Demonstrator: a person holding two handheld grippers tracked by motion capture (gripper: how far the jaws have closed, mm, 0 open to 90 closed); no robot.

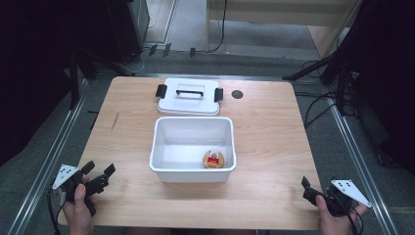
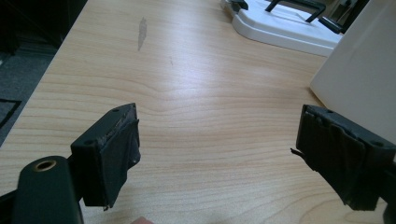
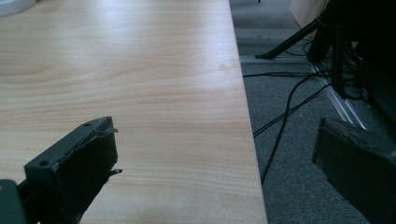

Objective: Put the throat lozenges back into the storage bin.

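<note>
At the bench's (image 1: pixel 274 147) near-left corner my left claw (image 1: pixel 100 171) sits spread wide, empty. Mid-bench: one white bin (image 1: pixel 193 148), one small round tin (image 1: pixel 214 159) in its near-right corner, red label unreadable; one lid (image 1: pixel 189 97) behind. Near-right edge, my right claw (image 3: pixel 215 158), gaping, empty. Bare wood either side.

Pale wood-grain table (image 1: pixel 274 142), smooth and matt, scuffed grey at upper left. Glossy white plastic bin (image 1: pixel 163 147); white plastic lid (image 1: pixel 193 104) with black handle and clips. Matt black gripper pads (image 2: pixel 114 154), frayed and rough at edges.
</note>
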